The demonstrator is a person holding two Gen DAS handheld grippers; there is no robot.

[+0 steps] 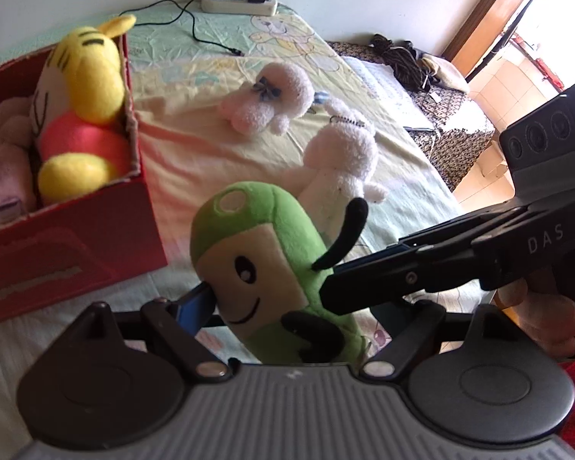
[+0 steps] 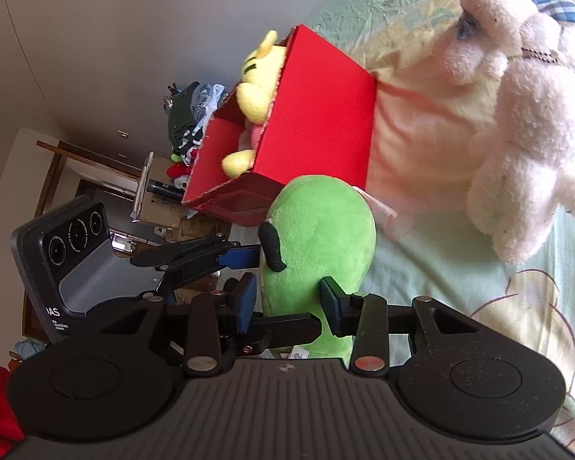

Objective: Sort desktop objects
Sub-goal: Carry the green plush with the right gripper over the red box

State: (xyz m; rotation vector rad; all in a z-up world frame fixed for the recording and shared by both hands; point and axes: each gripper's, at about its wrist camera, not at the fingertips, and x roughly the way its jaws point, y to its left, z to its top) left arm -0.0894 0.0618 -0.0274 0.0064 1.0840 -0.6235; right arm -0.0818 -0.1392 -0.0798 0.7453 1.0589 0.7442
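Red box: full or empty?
Partly filled. The red box holds a yellow plush and something pink; how full it is, cannot tell.

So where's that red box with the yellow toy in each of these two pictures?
Left wrist view: the red box fills the left edge, with the yellow toy lying inside it.
Right wrist view: the red box sits upper centre, tilted by the camera's angle, with the yellow toy poking out.
Shared landmark: the green plush, in the foreground of both views between the gripper fingers.
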